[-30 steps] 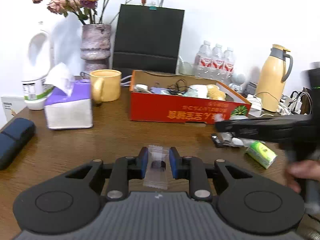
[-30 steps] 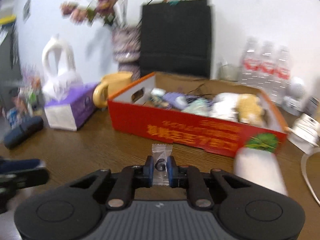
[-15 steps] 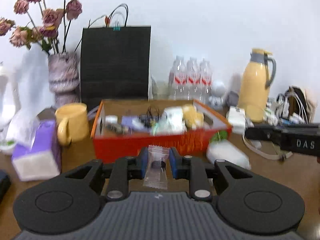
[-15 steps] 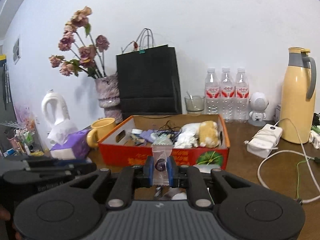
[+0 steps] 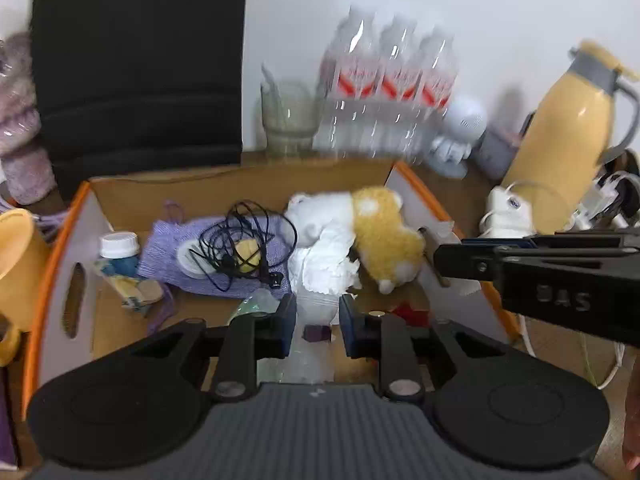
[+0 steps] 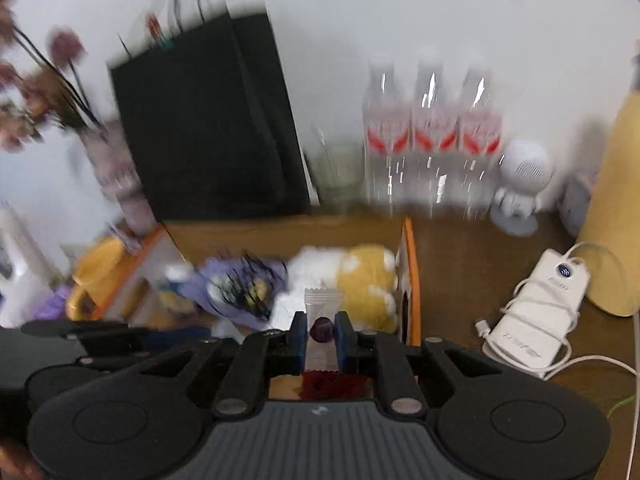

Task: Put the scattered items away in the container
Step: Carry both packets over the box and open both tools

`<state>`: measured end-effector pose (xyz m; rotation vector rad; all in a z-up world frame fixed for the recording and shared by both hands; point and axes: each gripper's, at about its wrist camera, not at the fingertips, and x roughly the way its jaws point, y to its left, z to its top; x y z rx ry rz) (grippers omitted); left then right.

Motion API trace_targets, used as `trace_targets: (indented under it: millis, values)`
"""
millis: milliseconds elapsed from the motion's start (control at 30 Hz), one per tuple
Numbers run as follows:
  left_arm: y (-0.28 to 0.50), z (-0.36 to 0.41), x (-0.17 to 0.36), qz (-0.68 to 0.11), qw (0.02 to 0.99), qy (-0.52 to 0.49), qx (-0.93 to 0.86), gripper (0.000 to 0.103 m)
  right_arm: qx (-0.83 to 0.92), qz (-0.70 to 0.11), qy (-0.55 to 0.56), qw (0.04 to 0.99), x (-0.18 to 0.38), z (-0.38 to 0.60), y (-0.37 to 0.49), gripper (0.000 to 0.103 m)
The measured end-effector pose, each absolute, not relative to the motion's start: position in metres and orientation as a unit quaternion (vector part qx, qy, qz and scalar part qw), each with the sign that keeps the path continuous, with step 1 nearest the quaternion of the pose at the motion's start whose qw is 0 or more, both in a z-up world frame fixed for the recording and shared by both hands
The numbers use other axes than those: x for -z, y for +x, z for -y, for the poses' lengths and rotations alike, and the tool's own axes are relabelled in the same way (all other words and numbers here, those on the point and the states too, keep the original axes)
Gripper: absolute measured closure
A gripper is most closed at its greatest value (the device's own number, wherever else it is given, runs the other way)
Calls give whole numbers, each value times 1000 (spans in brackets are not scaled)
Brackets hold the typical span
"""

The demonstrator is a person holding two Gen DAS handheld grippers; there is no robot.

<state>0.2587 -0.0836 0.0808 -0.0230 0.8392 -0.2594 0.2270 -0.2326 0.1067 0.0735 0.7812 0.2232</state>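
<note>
The orange cardboard box (image 5: 60, 236) holds a plush toy (image 5: 384, 236), a purple pouch with black earphones (image 5: 240, 248), a small bottle and more. My left gripper (image 5: 316, 326) is over the box's near side, shut on a clear-wrapped candy (image 5: 316, 332). My right gripper (image 6: 322, 336) is shut on another clear-wrapped dark candy (image 6: 322, 326), above the box's right end (image 6: 410, 280). The right gripper also shows side-on in the left wrist view (image 5: 540, 276).
Behind the box stand a black paper bag (image 5: 136, 60), a glass (image 5: 288, 120), three water bottles (image 5: 388, 88), a white robot figure (image 6: 520, 176) and a yellow thermos (image 5: 568, 128). A yellow mug (image 5: 16, 264) is left; a white charger with cable (image 6: 536, 316) is right.
Both grippers have moved forward and over the box, each still holding its candy. The box now fills the lower views.
</note>
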Motion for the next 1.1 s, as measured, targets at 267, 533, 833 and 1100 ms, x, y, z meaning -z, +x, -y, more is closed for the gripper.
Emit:
trace_targets:
  millis: [267, 533, 833, 1100]
  values:
    - [291, 75, -82, -448, 887, -26, 110, 56, -65, -472, -1, 879, -78, 222, 277, 84]
    - [297, 50, -97, -447, 891, -2, 74, 30, -78, -453, 49, 887, -94, 233, 267, 59]
    - [290, 30, -94, -459, 888, 28, 31, 16, -100, -453, 95, 881, -89, 233, 249, 52]
    - [271, 7, -106, -441, 897, 25, -28, 6, -102, -428, 70, 895, -103, 206, 234, 44]
